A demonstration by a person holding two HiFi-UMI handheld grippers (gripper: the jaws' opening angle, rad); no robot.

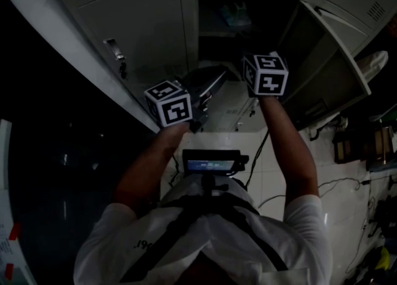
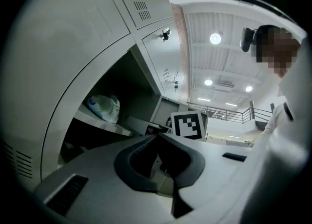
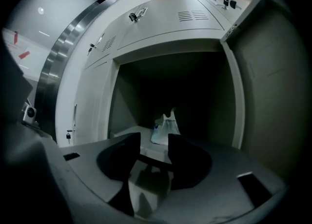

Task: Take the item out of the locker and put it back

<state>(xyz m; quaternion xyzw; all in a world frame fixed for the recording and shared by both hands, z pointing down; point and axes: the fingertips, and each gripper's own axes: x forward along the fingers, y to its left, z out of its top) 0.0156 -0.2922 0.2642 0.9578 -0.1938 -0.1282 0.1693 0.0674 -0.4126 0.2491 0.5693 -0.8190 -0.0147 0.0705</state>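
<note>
While the plastic bag (image 3: pixel 165 128) rests on the shelf (image 3: pixel 129 132) inside the locker (image 3: pixel 165 47), the right gripper (image 3: pixel 154 137) stands open and empty before the locker. The left gripper (image 2: pixel 157 136) is closed and empty. Recommended: enter straight and pinch the bag's gathered top.

Looks like a locker area in some big industrial hall: grey metal lockers (image 3: pixel 161 23), mezzanine railing (image 2: pixel 229 115), round ceiling lights (image 2: pixel 215 38).

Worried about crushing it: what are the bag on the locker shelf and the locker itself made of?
Bag: thin, translucent plastic film probably; it is crinkled, with handles sticking up. Locker: painted sheet metal apparently, smooth pale grey with stamped vent slots.
</note>
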